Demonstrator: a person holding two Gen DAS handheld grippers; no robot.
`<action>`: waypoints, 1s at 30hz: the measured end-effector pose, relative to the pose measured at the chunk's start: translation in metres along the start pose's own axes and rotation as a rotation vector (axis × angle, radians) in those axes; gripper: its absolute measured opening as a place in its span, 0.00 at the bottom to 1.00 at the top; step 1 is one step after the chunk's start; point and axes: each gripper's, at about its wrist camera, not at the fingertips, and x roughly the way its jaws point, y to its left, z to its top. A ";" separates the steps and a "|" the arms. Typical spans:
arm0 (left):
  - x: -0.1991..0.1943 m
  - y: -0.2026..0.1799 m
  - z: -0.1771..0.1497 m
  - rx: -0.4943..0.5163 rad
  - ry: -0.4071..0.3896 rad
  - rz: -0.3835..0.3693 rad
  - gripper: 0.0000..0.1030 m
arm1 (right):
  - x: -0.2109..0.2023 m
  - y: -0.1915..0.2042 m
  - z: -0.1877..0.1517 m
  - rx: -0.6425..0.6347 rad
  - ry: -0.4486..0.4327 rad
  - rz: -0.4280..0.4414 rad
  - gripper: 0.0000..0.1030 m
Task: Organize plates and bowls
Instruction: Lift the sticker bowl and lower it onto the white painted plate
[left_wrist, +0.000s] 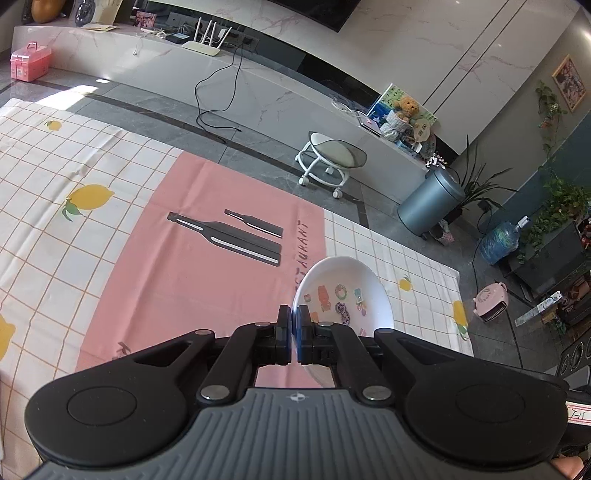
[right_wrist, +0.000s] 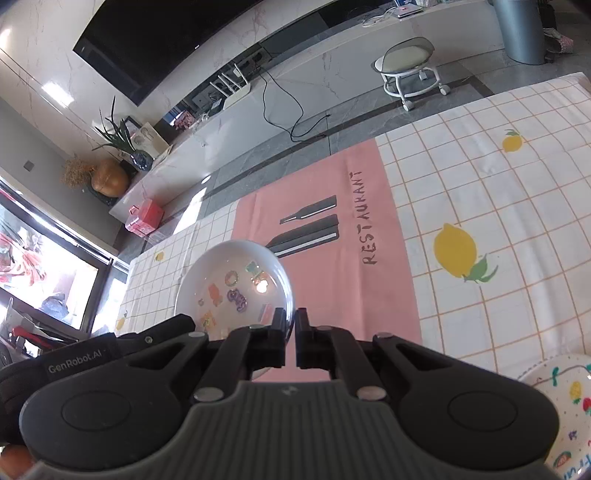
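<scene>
A white bowl (left_wrist: 347, 288) with colourful stickers inside hangs tilted above the pink mat (left_wrist: 192, 266). My left gripper (left_wrist: 294, 314) is shut on the bowl's rim, the bowl lying to the right of its fingers. In the right wrist view the same bowl (right_wrist: 229, 280) sits to the left, and my right gripper (right_wrist: 290, 317) is shut on the opposite rim. The left gripper's black body (right_wrist: 81, 356) shows at the lower left of that view, under the bowl. A white plate (right_wrist: 561, 398) with painted fruit lies on the table at the lower right.
A lemon-print checked tablecloth (left_wrist: 74, 155) covers the table; its far edge meets grey floor. Beyond stand a white wheeled stool (left_wrist: 328, 155), a grey bin (left_wrist: 428, 206), a water bottle (left_wrist: 498, 240) and plants. A cable (left_wrist: 221, 96) trails across the floor.
</scene>
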 end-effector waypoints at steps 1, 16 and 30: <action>-0.003 -0.005 -0.004 0.005 -0.001 -0.007 0.02 | -0.011 -0.003 -0.004 0.007 -0.014 0.005 0.02; 0.023 -0.109 -0.100 0.128 0.146 -0.135 0.03 | -0.143 -0.115 -0.069 0.189 -0.192 -0.083 0.00; 0.082 -0.117 -0.164 0.120 0.315 -0.049 0.03 | -0.140 -0.176 -0.111 0.256 -0.172 -0.230 0.01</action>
